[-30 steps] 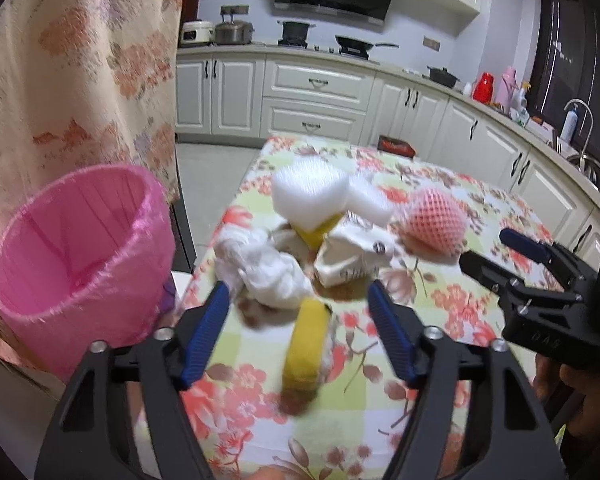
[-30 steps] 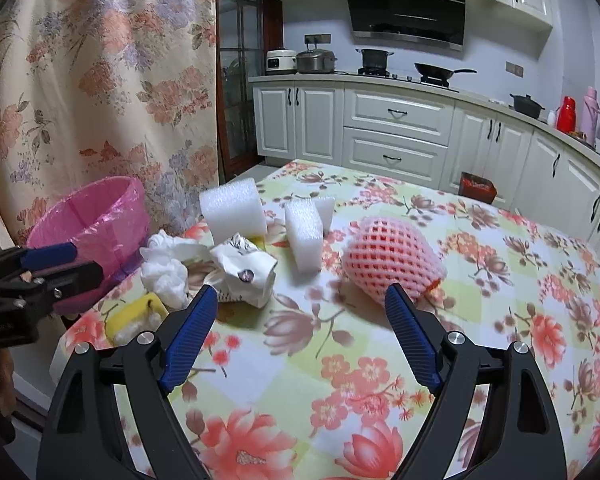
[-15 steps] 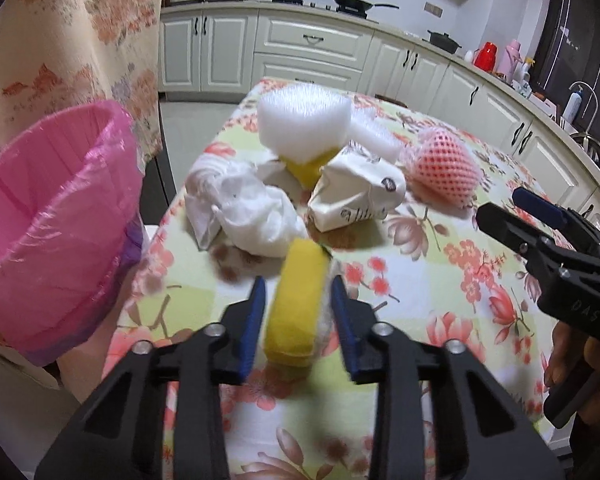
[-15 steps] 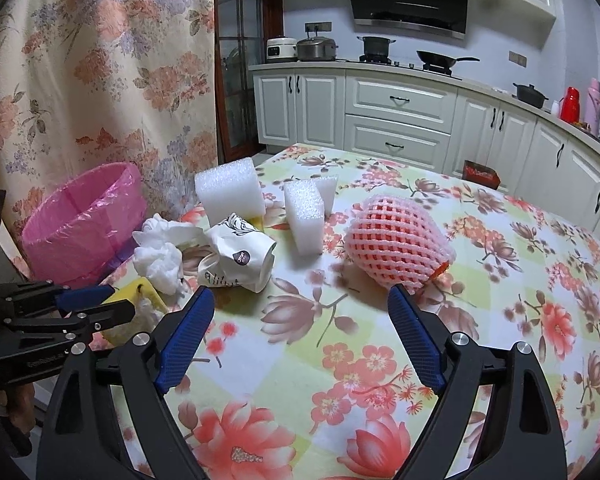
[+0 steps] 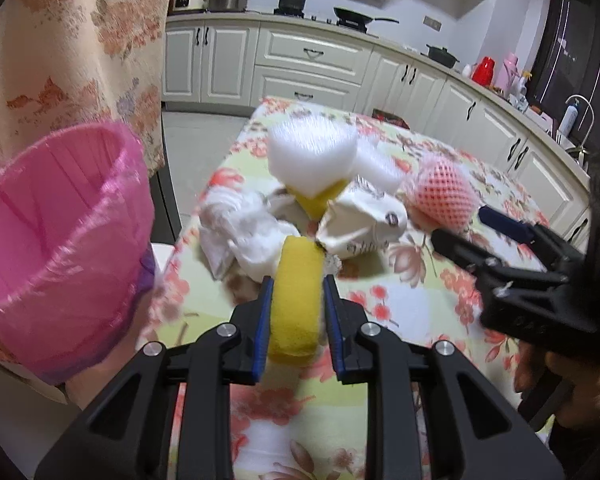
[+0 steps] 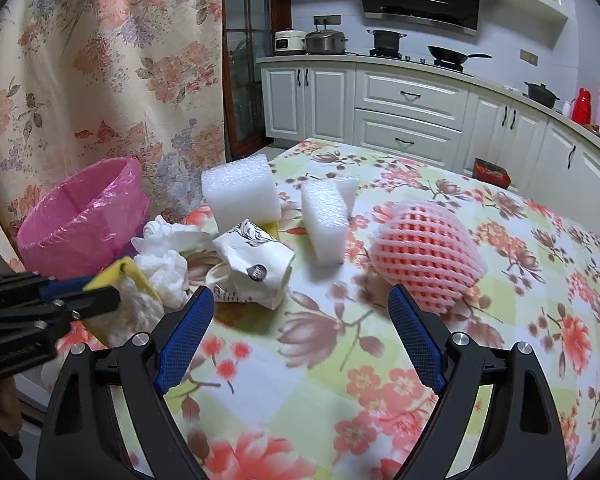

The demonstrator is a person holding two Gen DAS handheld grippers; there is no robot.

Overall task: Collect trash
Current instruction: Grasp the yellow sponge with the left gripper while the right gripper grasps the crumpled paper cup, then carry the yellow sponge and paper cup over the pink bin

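Note:
My left gripper (image 5: 296, 286) is shut on a yellow sponge (image 5: 296, 300) and holds it just above the table's left part; the sponge also shows in the right wrist view (image 6: 128, 300). A pink-lined bin (image 5: 56, 248) stands left of the table, also in the right wrist view (image 6: 84, 216). On the table lie crumpled white tissue (image 5: 248, 236), a crushed paper cup (image 6: 256, 268), white foam blocks (image 6: 240, 192) and a pink foam net (image 6: 424, 252). My right gripper (image 6: 300, 308) is open and empty, in front of the cup and net.
The floral tablecloth (image 6: 420, 360) covers the table. A floral curtain (image 6: 100, 60) hangs behind the bin. White kitchen cabinets (image 6: 412, 112) with pots stand at the back. A small red box (image 6: 492, 172) sits at the table's far edge.
My left gripper went from open around the sponge to shut on it, then lifted it slightly. My right gripper stayed open and shifted a little.

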